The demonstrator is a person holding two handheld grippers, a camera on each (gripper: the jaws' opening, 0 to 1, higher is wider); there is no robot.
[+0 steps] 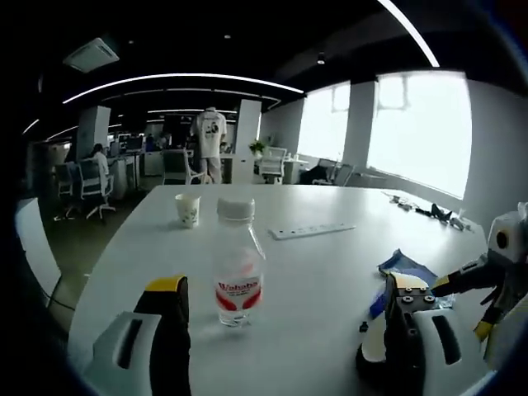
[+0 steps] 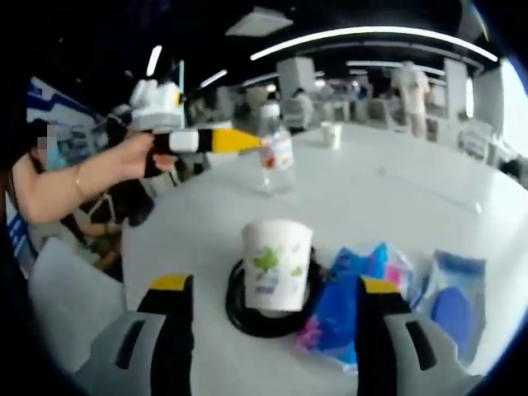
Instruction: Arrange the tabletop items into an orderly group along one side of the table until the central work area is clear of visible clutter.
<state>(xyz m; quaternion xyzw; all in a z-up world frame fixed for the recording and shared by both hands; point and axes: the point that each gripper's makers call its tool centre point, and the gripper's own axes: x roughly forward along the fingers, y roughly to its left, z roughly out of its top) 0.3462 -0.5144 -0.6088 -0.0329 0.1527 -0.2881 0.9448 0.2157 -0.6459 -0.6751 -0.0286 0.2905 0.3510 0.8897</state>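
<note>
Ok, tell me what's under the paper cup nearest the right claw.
The paper cup stands on a black round object whose rim shows around its base. The cup covers that object's middle, so what it is remains unclear.

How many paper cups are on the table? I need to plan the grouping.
2. One paper cup stands on a black ring between the right tool's jaws; the other cup stands farther along the table, beyond the water bottle.
</note>
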